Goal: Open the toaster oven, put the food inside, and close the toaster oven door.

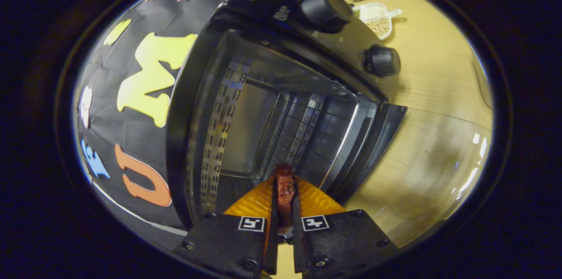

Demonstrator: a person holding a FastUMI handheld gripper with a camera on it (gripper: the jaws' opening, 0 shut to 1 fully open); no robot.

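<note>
On the pale wooden counter [439,77] the toaster oven [281,94] stands with its door [421,160] dropped open. The tongs [285,191] are clamped on a reddish-brown piece of food [285,191], its long axis pointing straight ahead into the oven cavity [281,138] just beyond.

The light is warm and fairly dim, seemingly coming from overhead on the right, where bright glare patches smear across the glass oven door [439,160] lying open over the wooden table [439,68]. The toaster oven [281,107] cavity is dark, with a thin highlight along its right edge and faint sheen on the perforated left wall. Fisheye distortion bends straight lines strongly toward the rim. The gripper [284,191] fingers near the lens look soft, and the food [284,191] pinched between them is slightly blurred.
</note>
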